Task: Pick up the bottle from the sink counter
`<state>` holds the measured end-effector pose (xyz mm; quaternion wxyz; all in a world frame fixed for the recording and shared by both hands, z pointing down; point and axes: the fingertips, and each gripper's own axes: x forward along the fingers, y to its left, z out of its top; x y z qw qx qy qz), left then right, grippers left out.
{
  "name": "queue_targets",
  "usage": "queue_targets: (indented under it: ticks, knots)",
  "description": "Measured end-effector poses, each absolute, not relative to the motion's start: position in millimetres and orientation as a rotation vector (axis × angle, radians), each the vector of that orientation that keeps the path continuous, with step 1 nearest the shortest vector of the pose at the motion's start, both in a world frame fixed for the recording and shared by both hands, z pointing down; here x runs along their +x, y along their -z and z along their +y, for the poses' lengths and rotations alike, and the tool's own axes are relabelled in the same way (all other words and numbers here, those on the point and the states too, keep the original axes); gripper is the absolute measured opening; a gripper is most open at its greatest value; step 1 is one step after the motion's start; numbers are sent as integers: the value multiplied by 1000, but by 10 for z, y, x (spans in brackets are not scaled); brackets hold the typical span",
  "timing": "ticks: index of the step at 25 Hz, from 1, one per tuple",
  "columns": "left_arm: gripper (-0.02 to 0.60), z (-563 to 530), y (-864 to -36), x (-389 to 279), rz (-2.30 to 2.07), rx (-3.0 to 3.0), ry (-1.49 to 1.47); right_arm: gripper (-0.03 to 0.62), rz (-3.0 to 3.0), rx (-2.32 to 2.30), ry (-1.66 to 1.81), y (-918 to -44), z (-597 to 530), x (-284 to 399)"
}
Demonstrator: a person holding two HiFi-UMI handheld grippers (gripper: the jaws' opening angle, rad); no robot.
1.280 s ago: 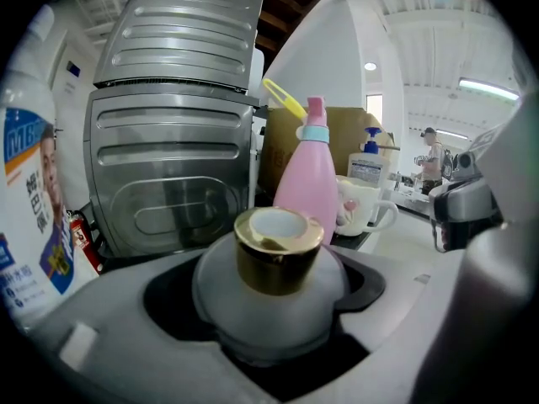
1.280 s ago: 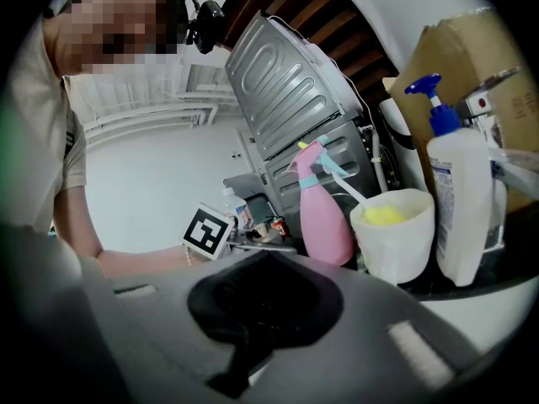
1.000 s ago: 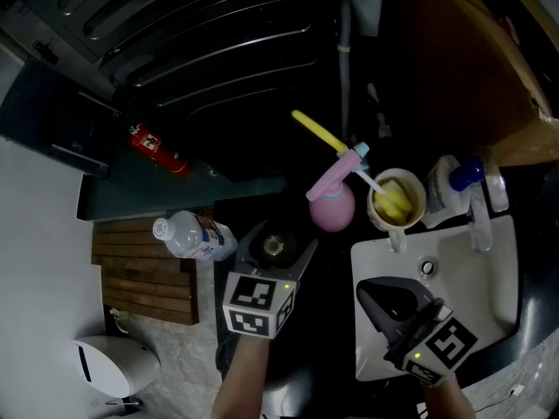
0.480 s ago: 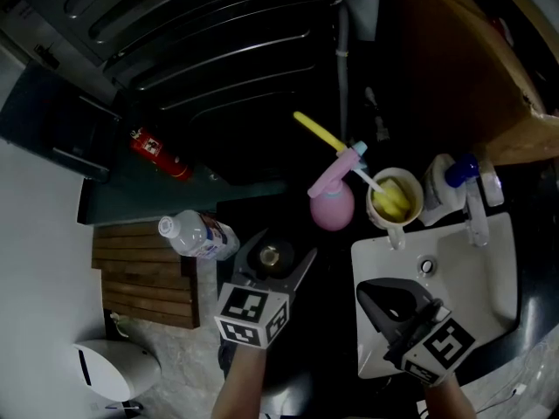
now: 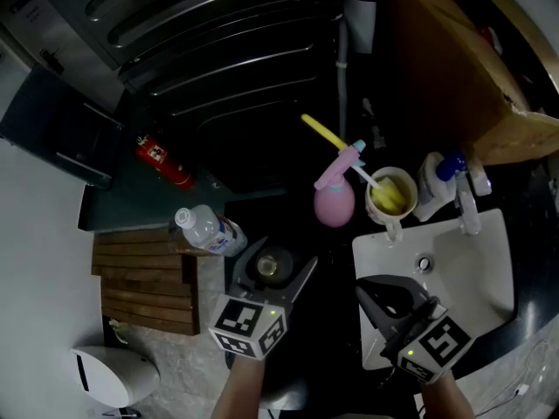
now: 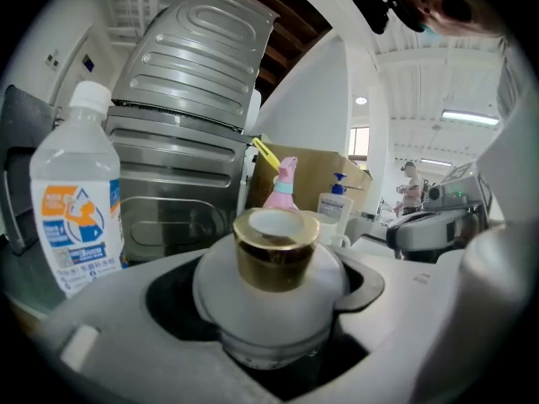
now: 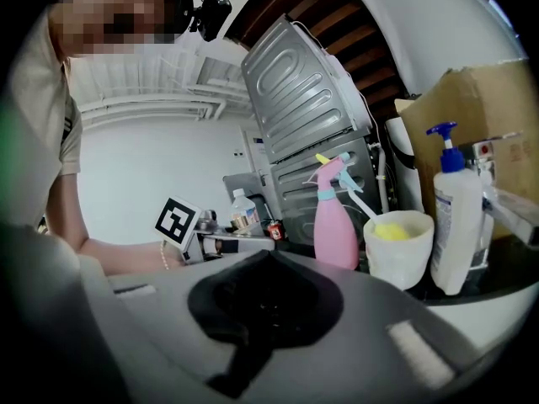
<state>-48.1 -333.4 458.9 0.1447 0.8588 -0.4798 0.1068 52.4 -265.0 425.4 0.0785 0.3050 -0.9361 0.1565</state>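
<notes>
The left gripper (image 5: pixel 276 260) reaches forward over the dark counter (image 5: pixel 334 264), just left of the sink (image 5: pixel 476 278). Its jaws are clamped on a white bottle (image 6: pixel 274 263) with a gold collar, which stands upright between them. The right gripper (image 5: pixel 384 297) hangs over the near left corner of the sink. Its jaws are pressed together, with only the dark hollow between them (nothing is in it).

Compared with a second ago, the left gripper and the bottle sit a little nearer the person in the head view, while the pink spray bottle (image 5: pixel 334 201) and the cup (image 5: pixel 391 192) are about where they were. The right gripper has barely shifted.

The cup stands at the back edge of the sink and holds a brush (image 5: pixel 325 133) with a long yellow handle that leans out to the left past the spray bottle. A pump bottle (image 5: pixel 435 180) stands just right of the cup. A clear water bottle (image 6: pixel 74 204) stands upright on the left, apart from the held bottle.
</notes>
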Motion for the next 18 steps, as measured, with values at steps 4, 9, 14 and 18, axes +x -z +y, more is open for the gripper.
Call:
queue_targets:
  ticks: [4, 9, 14, 18]
  knots:
    - [357, -3172, -4404, -450, -1365, 2513, -264, 3, -2807, 966, -438, -4103, -2593, 505]
    - [357, -2978, -4156, -431, -1349, 2549, -193, 3, -2840, 1017, -379, -3869, -2511, 468]
    - [357, -2795, -3870, -410, -1316, 2589, -104, 3, -2872, 1036, -308, -3600, -2394, 401]
    - [357, -2654, -3654, -392, -1272, 2645, -62, 3, -2892, 1052, -230, -3376, -2310, 327]
